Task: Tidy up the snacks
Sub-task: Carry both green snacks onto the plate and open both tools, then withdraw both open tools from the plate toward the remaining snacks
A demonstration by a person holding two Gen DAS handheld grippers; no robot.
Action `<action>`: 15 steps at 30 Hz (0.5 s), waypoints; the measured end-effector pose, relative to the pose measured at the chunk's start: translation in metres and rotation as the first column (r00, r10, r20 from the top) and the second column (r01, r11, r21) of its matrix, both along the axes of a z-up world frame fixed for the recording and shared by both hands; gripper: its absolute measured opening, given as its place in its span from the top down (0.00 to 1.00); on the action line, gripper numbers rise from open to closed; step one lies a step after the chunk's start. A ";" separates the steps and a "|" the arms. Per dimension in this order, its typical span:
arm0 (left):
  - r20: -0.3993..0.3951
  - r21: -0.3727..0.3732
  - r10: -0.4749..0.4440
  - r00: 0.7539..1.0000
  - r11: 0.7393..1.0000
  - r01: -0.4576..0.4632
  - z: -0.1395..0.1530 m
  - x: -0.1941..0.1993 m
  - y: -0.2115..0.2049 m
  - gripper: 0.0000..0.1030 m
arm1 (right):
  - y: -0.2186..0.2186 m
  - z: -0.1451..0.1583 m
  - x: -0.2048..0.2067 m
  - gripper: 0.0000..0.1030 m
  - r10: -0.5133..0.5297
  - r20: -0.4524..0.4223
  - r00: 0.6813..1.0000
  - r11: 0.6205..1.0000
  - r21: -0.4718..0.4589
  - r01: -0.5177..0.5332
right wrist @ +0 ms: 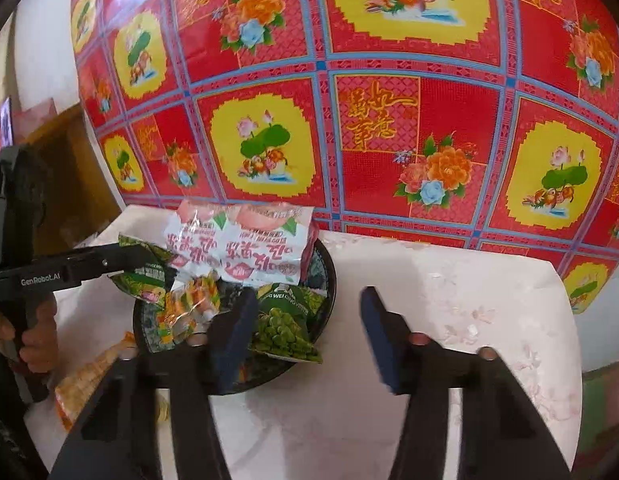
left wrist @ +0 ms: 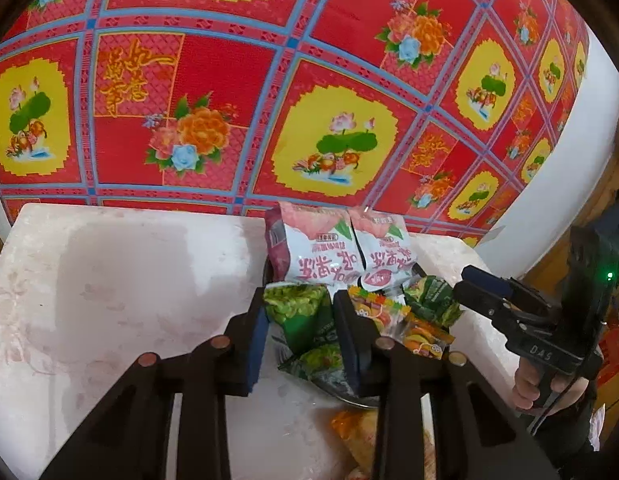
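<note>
Dark plate [right wrist: 329,280] w/ snack packets [right wrist: 265,248].

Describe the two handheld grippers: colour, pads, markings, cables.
Both are matte black pistol-grip units. The left gripper has dark blue pads and copper-coloured round pivot caps on its linkage; its side reads "GenRobot.AI". The right gripper has matching blue pads; the left wrist view shows raised "DAS" lettering, a green indicator light and a thin black cable below the grip.
</note>
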State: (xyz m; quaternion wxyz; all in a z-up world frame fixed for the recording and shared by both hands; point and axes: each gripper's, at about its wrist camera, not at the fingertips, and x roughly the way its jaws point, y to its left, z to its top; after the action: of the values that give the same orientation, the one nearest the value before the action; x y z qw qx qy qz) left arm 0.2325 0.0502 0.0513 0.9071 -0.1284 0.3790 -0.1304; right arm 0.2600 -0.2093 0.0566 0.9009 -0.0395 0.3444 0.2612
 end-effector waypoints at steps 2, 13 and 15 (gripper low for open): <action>-0.002 0.004 -0.010 1.000 1.000 0.010 -0.001 0.000 -0.003 0.68 | 0.003 0.000 -0.002 0.62 0.014 0.004 1.000 1.000 -0.008 -0.014; 0.090 0.022 -0.021 0.996 1.000 0.019 0.017 -0.013 -0.005 0.29 | 0.004 0.006 -0.008 0.40 0.038 0.045 0.998 0.999 0.009 -0.038; 0.119 0.038 -0.024 0.993 0.999 0.019 0.024 -0.017 -0.006 0.25 | 0.004 0.011 -0.012 0.39 0.045 0.077 0.996 0.999 0.016 -0.047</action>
State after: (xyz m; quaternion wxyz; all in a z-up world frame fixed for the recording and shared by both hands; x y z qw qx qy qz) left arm 0.2152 0.0439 0.0756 0.9289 -0.0997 0.3278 -0.1407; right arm 0.2484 -0.2057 0.0677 0.9074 -0.0491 0.3064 0.2833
